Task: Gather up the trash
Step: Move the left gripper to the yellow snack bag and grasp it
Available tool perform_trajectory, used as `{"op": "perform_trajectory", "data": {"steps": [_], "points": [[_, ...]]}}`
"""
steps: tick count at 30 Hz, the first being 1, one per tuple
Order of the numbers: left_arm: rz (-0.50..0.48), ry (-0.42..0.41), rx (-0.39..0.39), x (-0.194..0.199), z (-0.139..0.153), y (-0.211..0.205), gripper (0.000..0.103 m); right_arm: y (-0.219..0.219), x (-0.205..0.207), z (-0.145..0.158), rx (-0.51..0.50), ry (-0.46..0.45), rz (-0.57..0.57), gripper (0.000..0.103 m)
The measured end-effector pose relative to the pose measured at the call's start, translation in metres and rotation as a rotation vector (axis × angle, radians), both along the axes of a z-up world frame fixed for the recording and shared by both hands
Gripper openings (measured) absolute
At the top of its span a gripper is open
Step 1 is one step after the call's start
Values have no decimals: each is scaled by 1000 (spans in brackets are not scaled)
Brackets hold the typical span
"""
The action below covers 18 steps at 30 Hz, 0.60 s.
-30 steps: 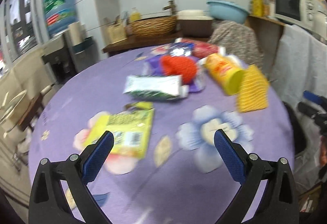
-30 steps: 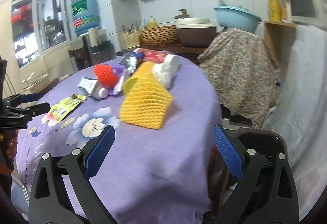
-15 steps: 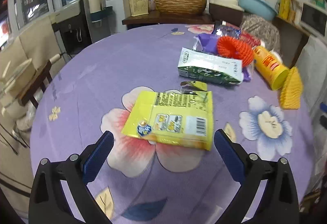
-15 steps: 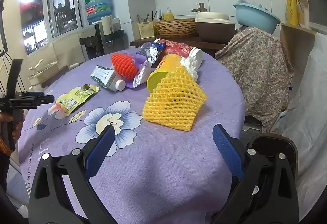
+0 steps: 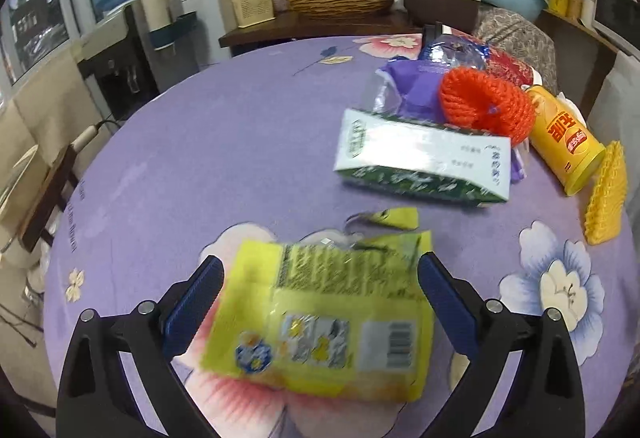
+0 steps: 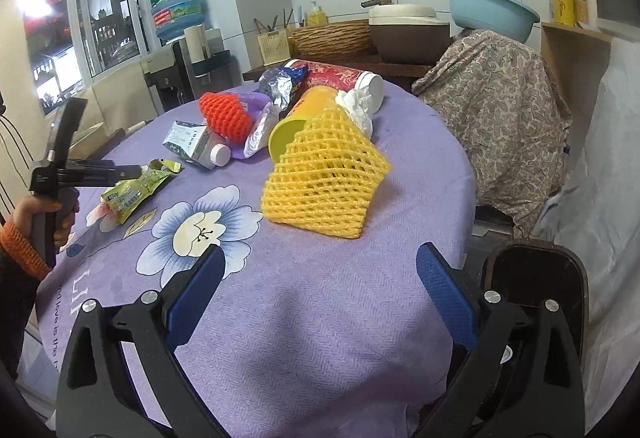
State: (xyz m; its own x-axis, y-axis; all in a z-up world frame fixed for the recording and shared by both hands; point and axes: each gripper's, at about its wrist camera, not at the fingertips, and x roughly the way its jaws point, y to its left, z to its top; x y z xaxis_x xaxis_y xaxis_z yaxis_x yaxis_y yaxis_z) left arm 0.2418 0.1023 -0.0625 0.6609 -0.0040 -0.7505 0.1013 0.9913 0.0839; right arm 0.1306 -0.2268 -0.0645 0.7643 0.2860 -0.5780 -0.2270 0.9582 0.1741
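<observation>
A yellow snack wrapper (image 5: 324, 318) lies flat on the purple flowered tablecloth (image 5: 224, 142). My left gripper (image 5: 320, 302) is open, its blue pads either side of the wrapper, just above it. The wrapper also shows in the right wrist view (image 6: 134, 190), with the left gripper (image 6: 120, 172) over it. Further back lie a green-and-white carton (image 5: 424, 162), an orange foam net (image 5: 484, 106), a yellow cup (image 5: 564, 138) and a yellow foam net (image 6: 324, 186). My right gripper (image 6: 318, 294) is open and empty above the table's near edge.
A dark trash bin (image 6: 536, 286) stands on the floor right of the table. A red tube (image 6: 344, 76), foil wrappers (image 6: 280, 86) and a purple bag (image 5: 412, 86) lie at the back. A cloth-covered chair (image 6: 504, 94), counter and water dispenser (image 5: 120, 50) surround the table.
My left gripper has moved forward and down until its open jaws straddle the yellow wrapper. My right gripper has shifted slightly nearer the yellow foam net and stays open.
</observation>
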Motion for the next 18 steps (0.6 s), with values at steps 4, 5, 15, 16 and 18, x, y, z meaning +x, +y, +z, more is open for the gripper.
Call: {"op": "perform_trajectory", "data": {"steps": [4,5,15,16,18], "points": [[-7,22,-27,20,-1,-7,81,1,0,-2,-7,5,1,95],[-6,35,-19,24,-3,-8,75,1,0,-2,-8,7,0,95],[-19,58,-56,19,-12,-16,2,0,10,0,-19,6,6,95],[-23,50,-69,14,-10,-16,2,0,12,2,-18,0,9,95],[-23,33,-82,7,-6,-16,2,0,19,5,-8,-10,15,95]]}}
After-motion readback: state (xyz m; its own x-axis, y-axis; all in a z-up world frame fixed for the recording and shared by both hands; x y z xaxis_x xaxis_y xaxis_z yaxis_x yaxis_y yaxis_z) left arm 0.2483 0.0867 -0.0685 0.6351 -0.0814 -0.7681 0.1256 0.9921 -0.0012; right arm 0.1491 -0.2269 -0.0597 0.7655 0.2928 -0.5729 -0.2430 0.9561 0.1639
